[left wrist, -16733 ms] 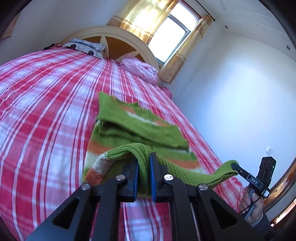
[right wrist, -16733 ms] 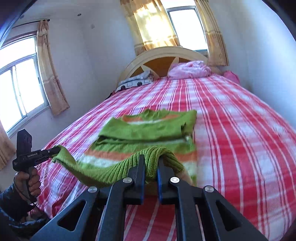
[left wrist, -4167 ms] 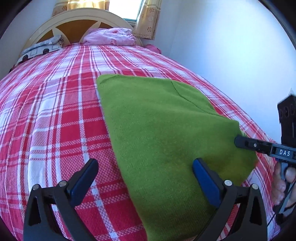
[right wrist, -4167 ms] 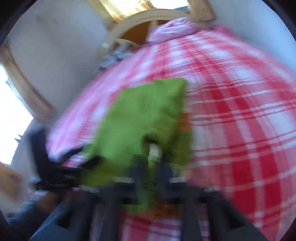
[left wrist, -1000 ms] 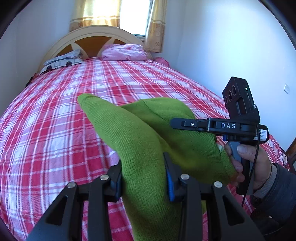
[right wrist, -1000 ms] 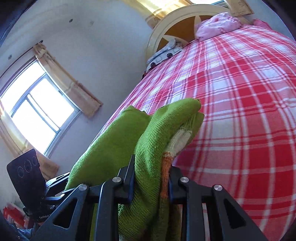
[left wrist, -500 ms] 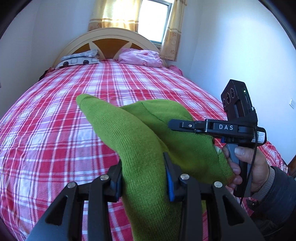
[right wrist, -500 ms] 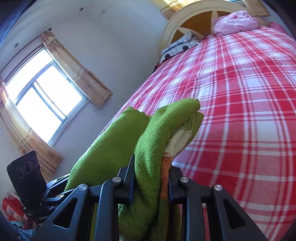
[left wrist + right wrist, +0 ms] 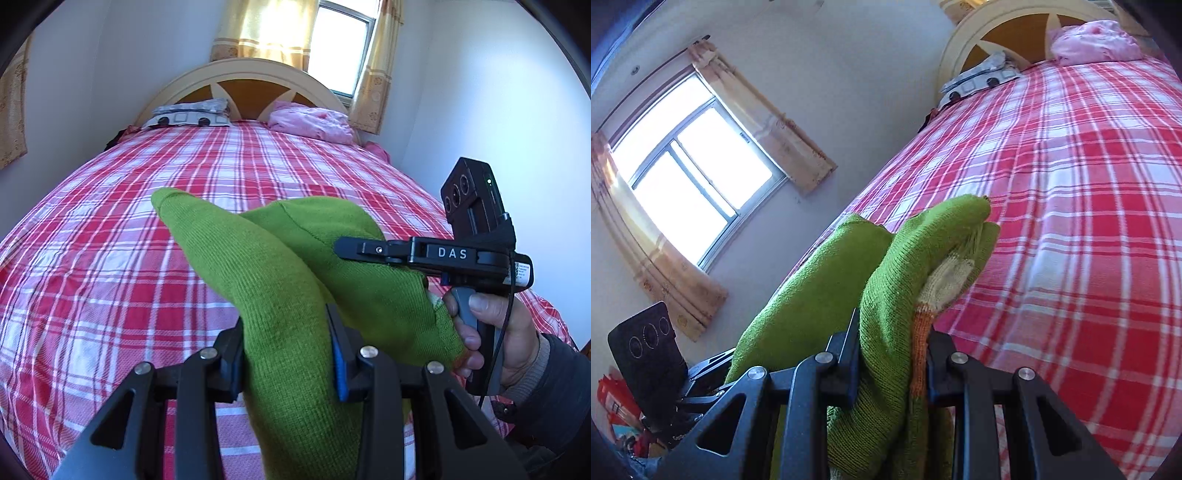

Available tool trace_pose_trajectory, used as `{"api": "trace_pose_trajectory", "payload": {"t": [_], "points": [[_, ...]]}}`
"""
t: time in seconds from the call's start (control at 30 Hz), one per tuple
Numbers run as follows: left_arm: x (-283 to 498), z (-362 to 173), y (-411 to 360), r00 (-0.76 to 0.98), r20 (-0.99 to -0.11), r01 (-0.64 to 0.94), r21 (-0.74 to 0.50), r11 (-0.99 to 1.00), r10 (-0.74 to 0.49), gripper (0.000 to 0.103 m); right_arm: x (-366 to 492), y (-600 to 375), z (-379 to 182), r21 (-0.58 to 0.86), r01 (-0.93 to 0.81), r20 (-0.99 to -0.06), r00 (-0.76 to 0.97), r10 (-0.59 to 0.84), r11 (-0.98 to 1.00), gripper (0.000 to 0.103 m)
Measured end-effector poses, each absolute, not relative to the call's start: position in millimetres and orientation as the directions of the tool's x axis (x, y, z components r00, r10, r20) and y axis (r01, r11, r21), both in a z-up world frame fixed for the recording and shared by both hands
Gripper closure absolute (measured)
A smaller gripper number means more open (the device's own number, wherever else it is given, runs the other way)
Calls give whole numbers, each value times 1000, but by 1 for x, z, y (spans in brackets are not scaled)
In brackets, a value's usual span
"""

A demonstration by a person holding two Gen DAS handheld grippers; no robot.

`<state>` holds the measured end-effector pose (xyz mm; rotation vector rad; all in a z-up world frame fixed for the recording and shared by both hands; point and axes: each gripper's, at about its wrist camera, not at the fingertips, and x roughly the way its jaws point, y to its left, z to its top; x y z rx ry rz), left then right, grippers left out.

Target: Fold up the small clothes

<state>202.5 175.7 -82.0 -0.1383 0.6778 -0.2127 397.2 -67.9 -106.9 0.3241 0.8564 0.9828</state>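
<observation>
A folded green knit sweater (image 9: 280, 280) with orange and cream stripes is held up off the bed by both grippers. My left gripper (image 9: 286, 343) is shut on its thick folded edge. My right gripper (image 9: 892, 354) is shut on the other folded edge (image 9: 908, 280), where an orange and cream patch shows. In the left wrist view the right gripper (image 9: 354, 249) clamps the sweater from the right, with the hand on its handle. In the right wrist view the left gripper's body (image 9: 646, 354) shows at lower left, its fingers hidden by cloth.
The bed has a red and white plaid cover (image 9: 110, 240) and a cream headboard (image 9: 243, 79). A pink bundle (image 9: 310, 120) and a patterned pillow (image 9: 188, 114) lie at its head. White walls stand to the right; curtained windows (image 9: 690, 166) are to the left.
Both grippers have lifted the folded sweater a little and tilted upward over the last second. Several seconds ago the sweater lay flat with my left gripper open over it.
</observation>
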Motion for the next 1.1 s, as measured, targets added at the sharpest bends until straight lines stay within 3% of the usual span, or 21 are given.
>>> {"api": "trace_pose_trajectory", "payload": {"t": [1.1], "points": [[161,-118,240,763,-636,-3,-189,982,-120,65,387,30,-134,596,-660,-524,112,844,458,76]]}}
